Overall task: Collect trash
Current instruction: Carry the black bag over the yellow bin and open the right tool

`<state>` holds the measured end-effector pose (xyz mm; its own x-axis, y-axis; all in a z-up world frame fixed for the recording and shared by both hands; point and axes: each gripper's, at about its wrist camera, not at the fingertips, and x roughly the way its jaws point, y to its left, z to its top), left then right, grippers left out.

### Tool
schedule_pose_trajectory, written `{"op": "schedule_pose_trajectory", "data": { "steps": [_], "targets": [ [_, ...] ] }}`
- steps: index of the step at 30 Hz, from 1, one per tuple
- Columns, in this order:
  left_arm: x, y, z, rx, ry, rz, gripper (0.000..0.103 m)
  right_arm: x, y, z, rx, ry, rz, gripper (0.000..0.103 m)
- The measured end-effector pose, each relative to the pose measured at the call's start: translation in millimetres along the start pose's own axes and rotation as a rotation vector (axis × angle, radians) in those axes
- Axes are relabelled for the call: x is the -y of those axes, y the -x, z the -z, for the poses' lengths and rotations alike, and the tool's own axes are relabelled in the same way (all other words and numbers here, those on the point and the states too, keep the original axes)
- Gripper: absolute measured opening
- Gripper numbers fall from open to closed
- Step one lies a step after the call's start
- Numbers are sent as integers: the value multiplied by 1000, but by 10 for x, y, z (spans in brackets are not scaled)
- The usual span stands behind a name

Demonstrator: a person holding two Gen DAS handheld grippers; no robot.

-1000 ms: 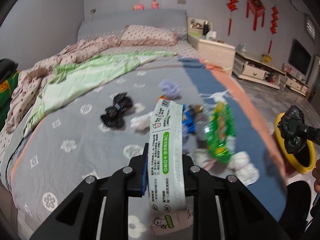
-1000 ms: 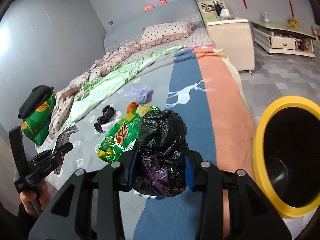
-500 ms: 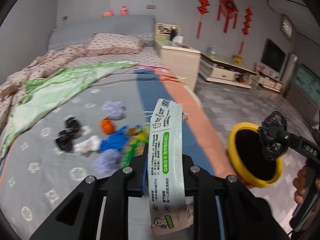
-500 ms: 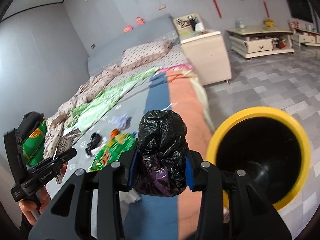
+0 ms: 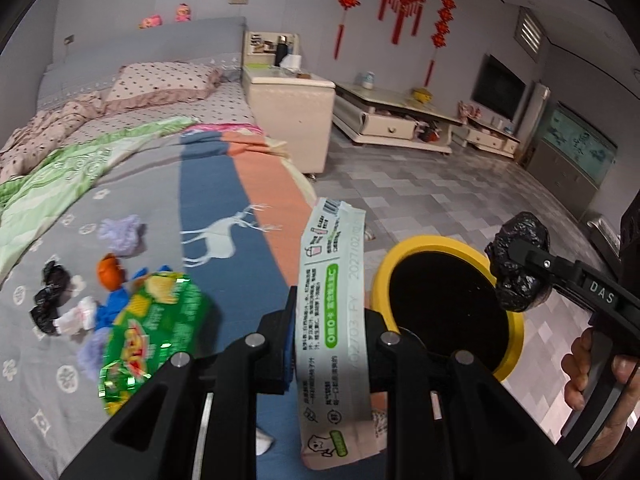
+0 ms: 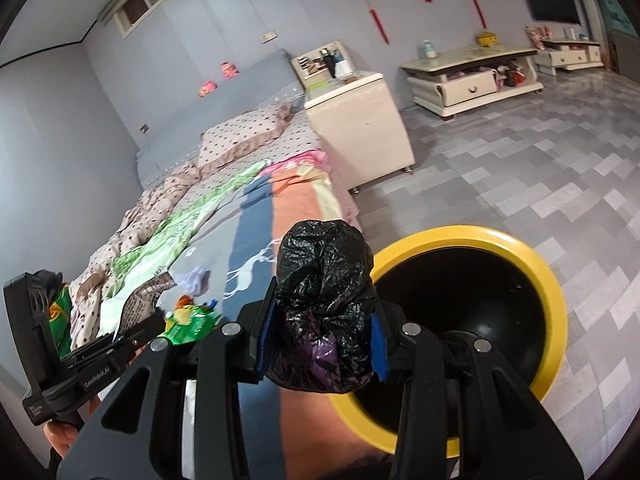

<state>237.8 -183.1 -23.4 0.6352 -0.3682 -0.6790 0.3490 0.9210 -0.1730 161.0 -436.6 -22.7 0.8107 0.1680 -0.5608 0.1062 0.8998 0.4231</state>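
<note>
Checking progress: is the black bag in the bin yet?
Out. The black bag sits clamped in the right claw, at the yellow bin's near rim, not inside.

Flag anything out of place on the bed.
Litter is strewn on the bedspread: a green snack bag, black bag scraps, an orange piece, purple wads and white tissue. Nothing looks damaged.

My left gripper (image 5: pixel 330 344) is matte black, blue pads inside, silver screws on its arms. My right gripper (image 6: pixel 322 344) matches it; white "DAS" lettering marks its side, bare fingers (image 5: pixel 576 372) around the handle.
</note>
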Motion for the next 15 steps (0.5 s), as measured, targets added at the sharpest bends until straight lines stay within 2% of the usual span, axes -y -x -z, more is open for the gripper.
{"op": "schedule_pose_trajectory", "data": {
  "steps": [15],
  "targets": [
    [567,-668,-161,-92,-54,67,20,582,-220,-127,6,-80,96,37]
  ]
}}
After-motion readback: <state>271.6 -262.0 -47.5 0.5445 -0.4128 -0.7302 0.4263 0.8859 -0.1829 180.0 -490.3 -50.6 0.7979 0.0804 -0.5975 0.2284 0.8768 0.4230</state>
